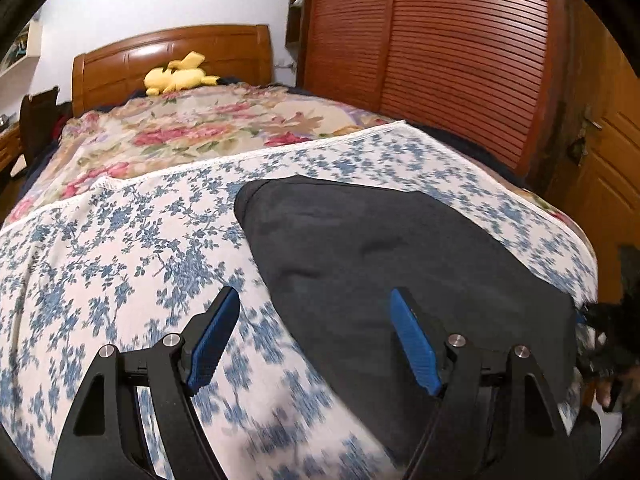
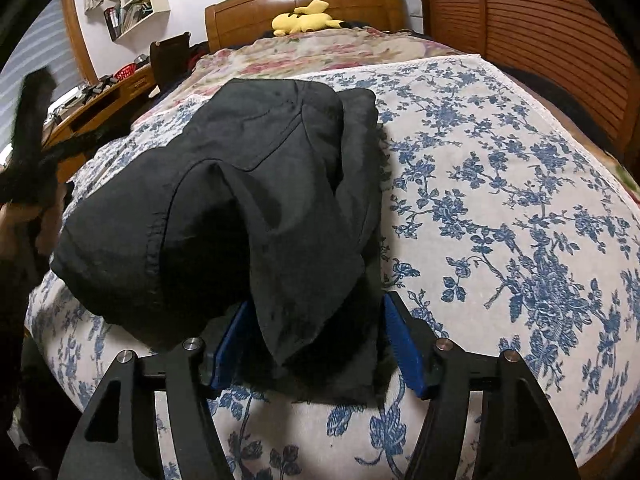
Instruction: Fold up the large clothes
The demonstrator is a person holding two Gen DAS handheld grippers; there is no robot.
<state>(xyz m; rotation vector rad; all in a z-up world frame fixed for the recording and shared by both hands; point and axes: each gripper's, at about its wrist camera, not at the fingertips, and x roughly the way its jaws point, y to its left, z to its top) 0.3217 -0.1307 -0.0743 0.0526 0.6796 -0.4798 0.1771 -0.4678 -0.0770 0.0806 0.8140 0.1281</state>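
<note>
A black garment (image 2: 248, 184) lies folded in a thick bundle on the blue-flowered sheet (image 2: 500, 200) of the bed. My right gripper (image 2: 316, 304) is open at its near end. A fold of the cloth hangs between the blue pads (image 2: 404, 344) without being pinched. In the left wrist view the same garment (image 1: 400, 248) lies flat and dark. My left gripper (image 1: 313, 294) stands open just above its left edge, with nothing held. Its left finger is over the sheet (image 1: 100, 260) and its right finger over the cloth.
A yellow plush toy (image 2: 306, 20) lies by the wooden headboard (image 1: 172, 52) on a rose-patterned cover (image 1: 180, 132). Slatted wooden wardrobe doors (image 1: 440, 60) stand to the right of the bed. A desk (image 2: 100, 96) with clutter stands to the left.
</note>
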